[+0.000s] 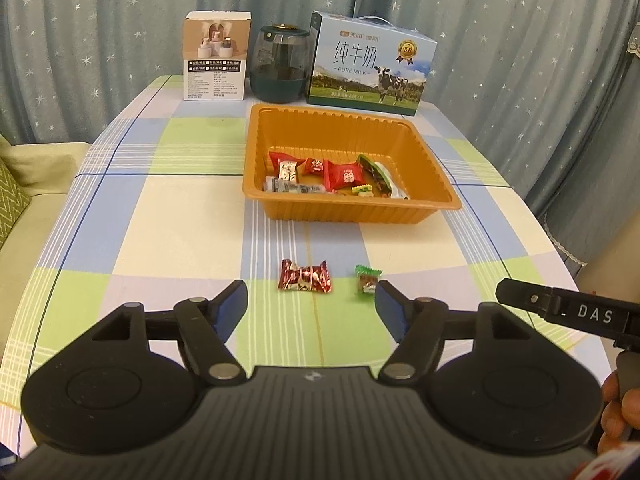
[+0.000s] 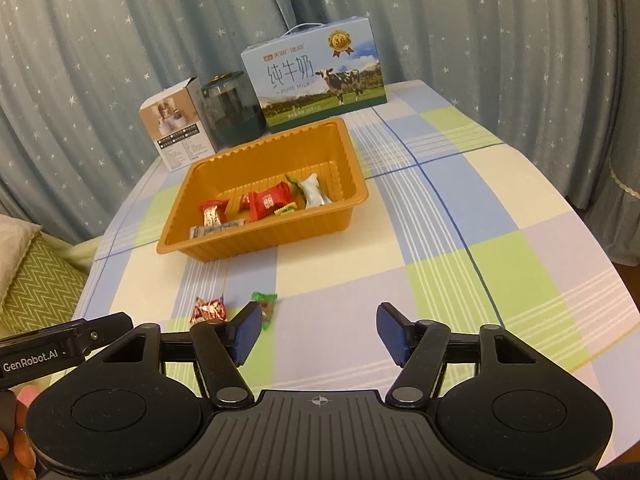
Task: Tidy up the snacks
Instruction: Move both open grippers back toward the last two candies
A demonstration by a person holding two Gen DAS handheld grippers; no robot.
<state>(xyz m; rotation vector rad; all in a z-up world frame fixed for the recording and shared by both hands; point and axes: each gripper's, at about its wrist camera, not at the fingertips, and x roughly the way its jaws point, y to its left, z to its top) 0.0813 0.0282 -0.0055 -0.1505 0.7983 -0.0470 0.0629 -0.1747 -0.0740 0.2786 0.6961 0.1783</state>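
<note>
Two wrapped sweets remain loose near the tabletop's (image 1: 160, 208) front edge: a red foil candy (image 1: 305, 276) and, just beside it toward the right edge, a green-topped candy (image 1: 367, 279). The orange tray (image 1: 352, 210) sits further back, toward the far edge, already holding a handful of wrapped snacks (image 1: 340, 174).

The left claw (image 1: 310, 310) stands apart with nothing between its pads, and the red candy lies just ahead of the gap. The right claw (image 2: 318, 334) is likewise apart and empty.

The likely trouble is crowding. The two candies lie close together and both claws hover over the same patch near the front edge, so the tools could knock together if both reach in at once. A pad landing on a crinkled wrapper end rather than the body would probably let the sweet slip out, or flick it toward the front edge. In the right wrist view the green-topped candy sits against that claw's left pad rather than in the gap, so closing from here would probably push it aside.

The left wrist view shows both candies whole, and the right tool's black arm (image 1: 560, 312) entering from the right. The right wrist view has the green candy partly hidden behind a pad, but shows the open right side of the tabletop, a green cushion (image 2: 36, 276) off the left edge and the left tool's arm (image 2: 60, 344).
</note>
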